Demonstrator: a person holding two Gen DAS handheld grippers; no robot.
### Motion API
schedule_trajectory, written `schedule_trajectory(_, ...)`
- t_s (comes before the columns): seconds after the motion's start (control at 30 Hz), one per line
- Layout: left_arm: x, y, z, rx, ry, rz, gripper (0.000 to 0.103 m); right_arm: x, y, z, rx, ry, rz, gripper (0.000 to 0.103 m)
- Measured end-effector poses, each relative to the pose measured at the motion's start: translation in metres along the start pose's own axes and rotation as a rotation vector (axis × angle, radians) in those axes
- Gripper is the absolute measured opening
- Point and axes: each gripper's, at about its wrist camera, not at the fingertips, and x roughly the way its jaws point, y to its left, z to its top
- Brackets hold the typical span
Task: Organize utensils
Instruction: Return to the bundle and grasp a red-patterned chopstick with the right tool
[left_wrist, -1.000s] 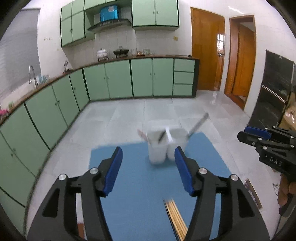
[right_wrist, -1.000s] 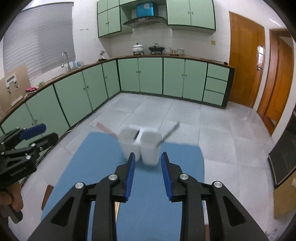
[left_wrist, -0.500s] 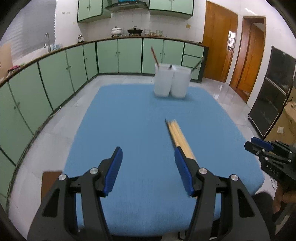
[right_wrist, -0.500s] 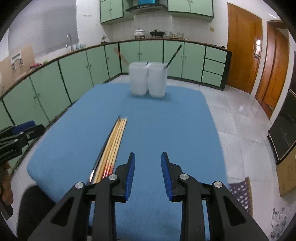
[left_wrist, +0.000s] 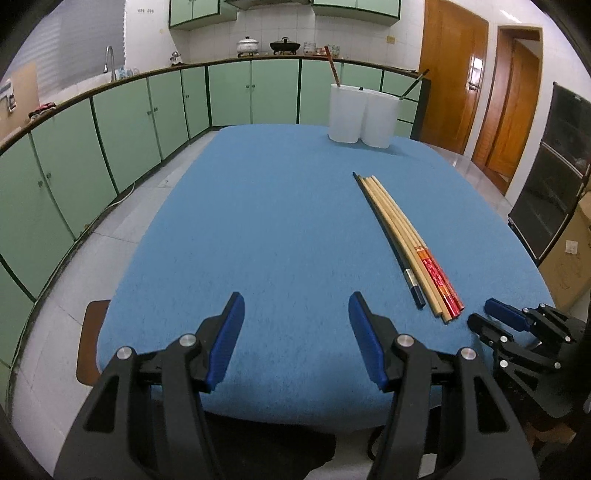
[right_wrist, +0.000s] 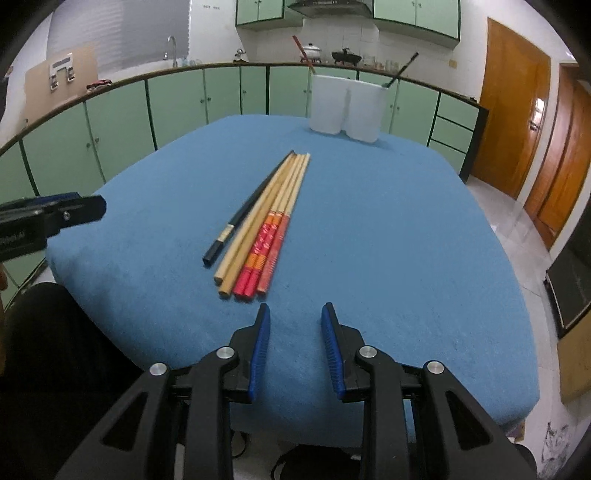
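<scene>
Several chopsticks (right_wrist: 266, 221) lie side by side on the blue table (right_wrist: 388, 240): one black, some plain wood, some red-ended. They also show in the left wrist view (left_wrist: 402, 236). Two white cups (right_wrist: 345, 107) stand at the far edge, each holding a utensil; they show in the left wrist view too (left_wrist: 364, 114). My right gripper (right_wrist: 294, 314) is open and empty, just behind the chopsticks' near ends. My left gripper (left_wrist: 295, 306) is open and empty over the near edge, left of the chopsticks.
Green kitchen cabinets (left_wrist: 110, 122) line the left and far walls. Wooden doors (left_wrist: 480, 85) stand at the right. A brown stool seat (left_wrist: 90, 339) sits by the table's near left corner. My right gripper shows in the left wrist view (left_wrist: 491, 317).
Both grippers have pulled back from the cups toward the near edge of the table and dropped lower. The chopsticks now lie in full view ahead.
</scene>
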Motion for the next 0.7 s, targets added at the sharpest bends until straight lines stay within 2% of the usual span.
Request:
schedule_trajectory(0.37, 0.012, -0.007, -0.008, -0.012, 0.037, -0.021, 0.057, 0.011, 0.010, 0.004, 0.003, -0.040, 0.002, 0.029)
schedule_trajectory(0.4, 0.012, -0.009, -0.008, -0.007, 0.038, -0.022, 0.057, 0.013, 0.008, 0.006, 0.008, -0.042, 0.002, 0.025)
schedule_trajectory(0.43, 0.013, -0.011, -0.009, -0.004, 0.038, -0.024, 0.057, 0.014, 0.007, 0.006, 0.011, -0.043, -0.001, 0.015)
schedule_trajectory(0.5, 0.015, -0.017, -0.009, 0.004, 0.042, -0.033, 0.057, 0.015, 0.003, 0.007, 0.023, -0.043, -0.006, 0.007)
schedule_trajectory(0.7, 0.027, -0.043, -0.011, 0.036, 0.058, -0.063, 0.057, 0.012, -0.024, 0.006, 0.081, -0.045, -0.044, 0.006)
